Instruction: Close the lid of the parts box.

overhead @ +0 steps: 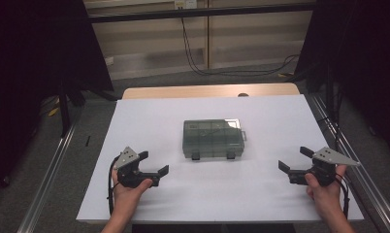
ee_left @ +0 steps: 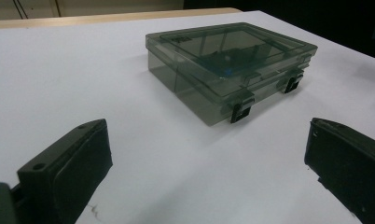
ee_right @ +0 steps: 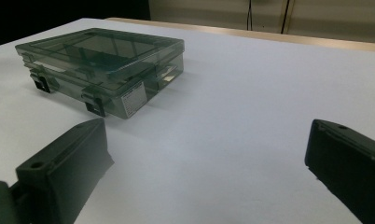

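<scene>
The box sits shut at the middle of the white table, its two black latches facing me. My left claw rests at about 8 o'clock from it, my right claw at about 4 o'clock, both well apart from it, jaws spread wide and holding nothing. It looks like smoky, see-through hard plastic: stiff, smooth and likely slick, and probably light, though dim shapes inside may add weight and could rattle. I would pinch it across the short sides, low on the base rather than on the lid, or work the latches first. A small white label sits on its 3 o'clock side; its print is too small to read.
</scene>
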### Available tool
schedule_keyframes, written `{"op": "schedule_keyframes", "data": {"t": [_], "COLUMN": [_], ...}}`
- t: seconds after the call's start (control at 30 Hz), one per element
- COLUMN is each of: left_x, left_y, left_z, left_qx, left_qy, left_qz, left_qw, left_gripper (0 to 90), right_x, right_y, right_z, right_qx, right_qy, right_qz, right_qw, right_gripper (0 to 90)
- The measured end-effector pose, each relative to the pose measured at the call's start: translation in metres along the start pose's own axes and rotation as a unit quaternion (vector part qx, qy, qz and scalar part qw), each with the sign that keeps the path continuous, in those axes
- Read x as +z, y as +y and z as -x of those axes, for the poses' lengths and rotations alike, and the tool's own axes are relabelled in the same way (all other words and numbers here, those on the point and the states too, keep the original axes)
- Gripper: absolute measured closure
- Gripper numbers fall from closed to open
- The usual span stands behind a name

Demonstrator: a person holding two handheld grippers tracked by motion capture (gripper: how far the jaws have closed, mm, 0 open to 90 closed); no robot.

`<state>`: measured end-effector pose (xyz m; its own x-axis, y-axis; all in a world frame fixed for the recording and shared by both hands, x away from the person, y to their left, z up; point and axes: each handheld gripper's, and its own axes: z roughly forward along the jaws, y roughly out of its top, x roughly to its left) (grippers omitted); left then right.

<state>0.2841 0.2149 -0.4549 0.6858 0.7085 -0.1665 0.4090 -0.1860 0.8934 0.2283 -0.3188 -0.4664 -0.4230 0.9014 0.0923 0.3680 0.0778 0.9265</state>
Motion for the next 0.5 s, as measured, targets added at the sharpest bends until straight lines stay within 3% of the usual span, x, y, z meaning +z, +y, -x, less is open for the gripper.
{"op": "schedule_keyframes", "data": {"t": [0.5], "left_x": [-0.026], "left_y": [-0.012], "left_z": [-0.015], "left_qx": [-0.015], "left_qy": [0.018], "left_qz": [0.01], "left_qw": [0.9997], "left_gripper": [1.1], "right_x": [-0.004], "right_y": [-0.002], "right_z": [0.001], "right_qx": [-0.005], "right_qy": [-0.013], "right_qz": [0.002], "right_qw": [0.9999], "right_gripper": [0.0]}}
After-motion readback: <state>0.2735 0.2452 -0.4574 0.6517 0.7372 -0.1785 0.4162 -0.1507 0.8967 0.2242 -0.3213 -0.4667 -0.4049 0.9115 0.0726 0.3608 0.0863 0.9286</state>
